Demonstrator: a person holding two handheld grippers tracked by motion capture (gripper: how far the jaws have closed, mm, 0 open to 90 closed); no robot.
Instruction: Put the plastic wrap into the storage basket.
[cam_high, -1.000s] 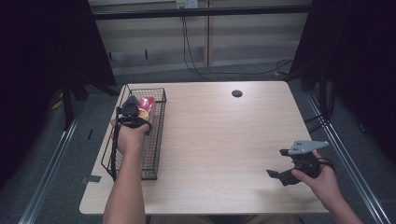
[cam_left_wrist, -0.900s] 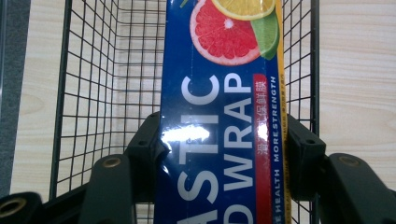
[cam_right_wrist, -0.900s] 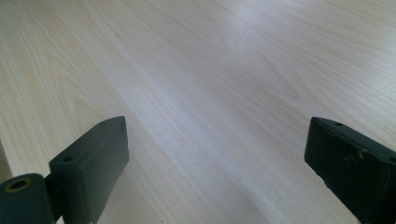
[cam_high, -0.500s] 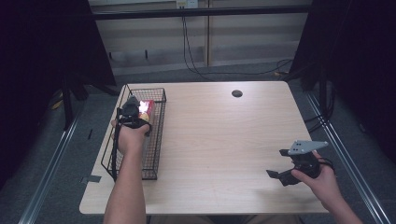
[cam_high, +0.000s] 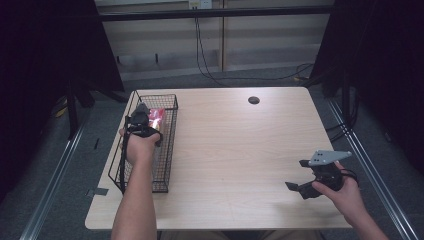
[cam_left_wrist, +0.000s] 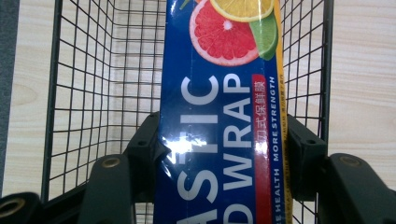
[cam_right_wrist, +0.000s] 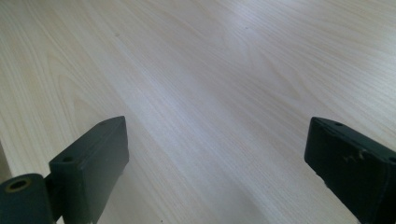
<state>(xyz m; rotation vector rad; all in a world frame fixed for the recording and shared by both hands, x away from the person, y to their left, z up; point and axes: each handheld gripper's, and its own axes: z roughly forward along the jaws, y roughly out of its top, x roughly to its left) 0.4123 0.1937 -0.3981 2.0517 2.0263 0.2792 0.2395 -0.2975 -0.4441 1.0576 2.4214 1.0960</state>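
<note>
Two grippers show in the high view: the left gripper (cam_high: 143, 118) sits over the wire basket (cam_high: 170, 150) at the table's (cam_high: 240, 150) left edge, holding a box (cam_high: 156, 116) inside it; the right gripper (cam_high: 305, 181) rests low near the right corner. In the left gripper view, the jaws clamp the blue plastic-wrap box (cam_left_wrist: 219, 121) above the basket (cam_left_wrist: 93, 93). In the right gripper view, the jaws stand wide apart over bare table (cam_right_wrist: 210, 93).

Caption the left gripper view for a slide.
Left gripper clamps a blue plastic wrap box over the black wire basket.
</note>
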